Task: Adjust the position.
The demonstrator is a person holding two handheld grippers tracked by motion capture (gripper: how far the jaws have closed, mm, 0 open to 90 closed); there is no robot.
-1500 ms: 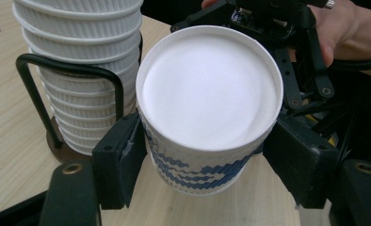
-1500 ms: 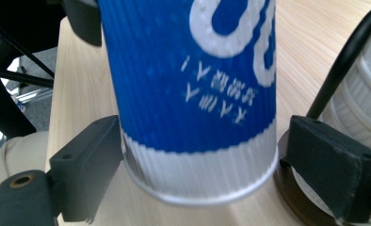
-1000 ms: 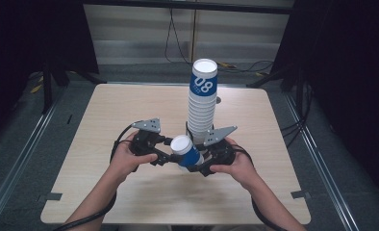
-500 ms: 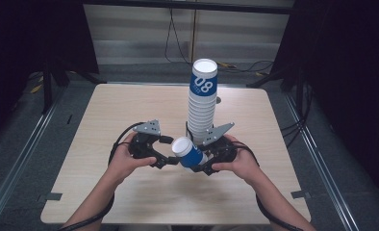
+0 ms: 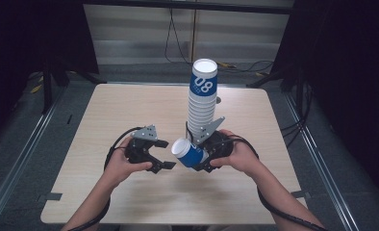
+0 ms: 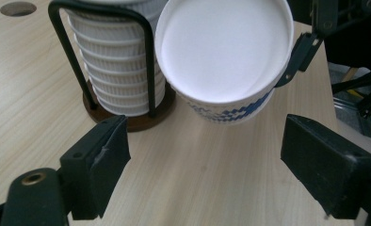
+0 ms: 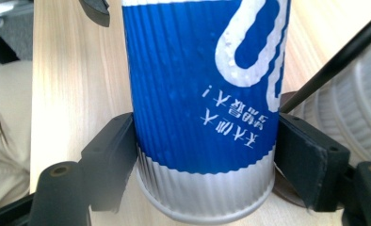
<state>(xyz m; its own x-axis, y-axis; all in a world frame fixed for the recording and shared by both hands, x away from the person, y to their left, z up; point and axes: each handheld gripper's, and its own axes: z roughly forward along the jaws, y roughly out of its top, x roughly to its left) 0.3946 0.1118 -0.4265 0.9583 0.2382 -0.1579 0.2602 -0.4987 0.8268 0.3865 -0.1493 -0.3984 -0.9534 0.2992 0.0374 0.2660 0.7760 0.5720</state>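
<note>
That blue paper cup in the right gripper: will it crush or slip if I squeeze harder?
Probably crushable: the blue paper cup looks like thin ribbed paper, and the right gripper clamps it near the rim end, so go gently. Slip seems unlikely, since the ribs give the pads grip. It looks empty and light, so it should tilt easily.

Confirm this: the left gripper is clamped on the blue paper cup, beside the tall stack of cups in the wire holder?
Not quite. The right gripper clamps the blue paper cup, as the right gripper view shows. The left gripper is open. The stack of cups does stand beside it.
</note>
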